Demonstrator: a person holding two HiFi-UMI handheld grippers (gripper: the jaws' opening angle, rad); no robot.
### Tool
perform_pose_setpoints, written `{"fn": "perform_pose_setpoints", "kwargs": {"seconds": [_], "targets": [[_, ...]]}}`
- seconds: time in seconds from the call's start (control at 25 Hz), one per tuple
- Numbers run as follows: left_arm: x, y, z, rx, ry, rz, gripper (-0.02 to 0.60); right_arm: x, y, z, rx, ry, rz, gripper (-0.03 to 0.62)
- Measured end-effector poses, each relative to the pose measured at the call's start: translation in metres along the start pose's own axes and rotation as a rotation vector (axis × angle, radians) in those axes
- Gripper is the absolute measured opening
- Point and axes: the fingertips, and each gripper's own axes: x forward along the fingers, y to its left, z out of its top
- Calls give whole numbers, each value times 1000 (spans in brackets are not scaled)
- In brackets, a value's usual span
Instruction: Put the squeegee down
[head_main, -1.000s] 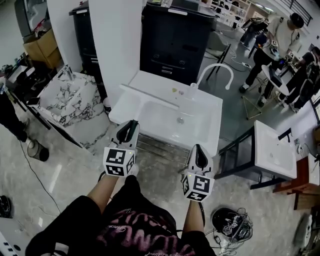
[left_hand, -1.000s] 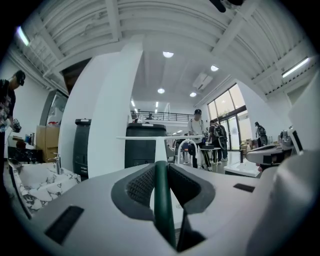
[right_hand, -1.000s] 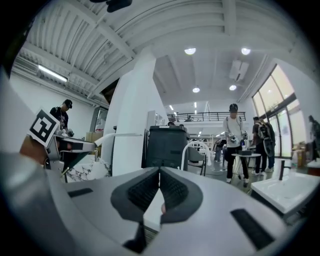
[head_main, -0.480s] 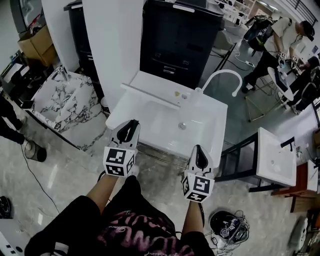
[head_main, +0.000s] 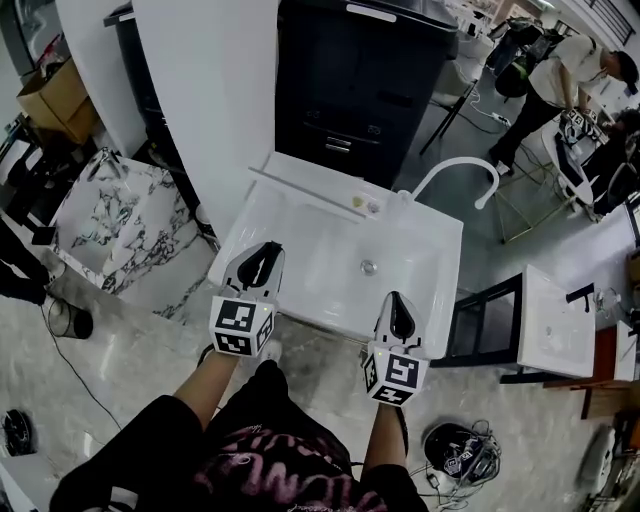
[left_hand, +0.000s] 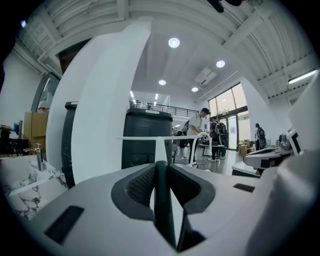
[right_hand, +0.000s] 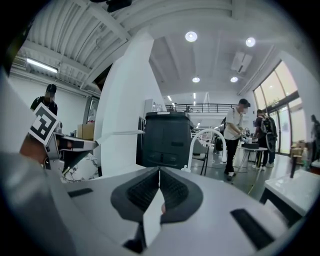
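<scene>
A black cabinet (head_main: 350, 90) stands behind the white sink counter (head_main: 310, 255), with 1 curved white tap (head_main: 455, 165) on the counter's back edge. The squeegee (head_main: 300, 192) reaches over the counter's back left edge, blade level, its thin dark handle clamped in the left gripper (head_main: 255, 258). The right gripper (head_main: 397, 310), jaws closed on nothing, hovers at the counter's front edge.

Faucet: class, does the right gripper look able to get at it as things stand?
Probably yes: the right gripper holds nothing, its jaws together, and only bare sink lies between it and the faucet at the far rim. It would have to open first.
</scene>
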Motion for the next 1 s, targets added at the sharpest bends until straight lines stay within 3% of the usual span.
{"fn": "perform_pose_setpoints", "kwargs": {"seconds": [0.56, 1.0], "targets": [[92, 60, 0, -15, 40, -72, 89, 103, 13, 15, 11, 30, -63, 21], [126, 69, -2, -18, 50, -119, 89, 134, 16, 17, 14, 46, -96, 21]]}}
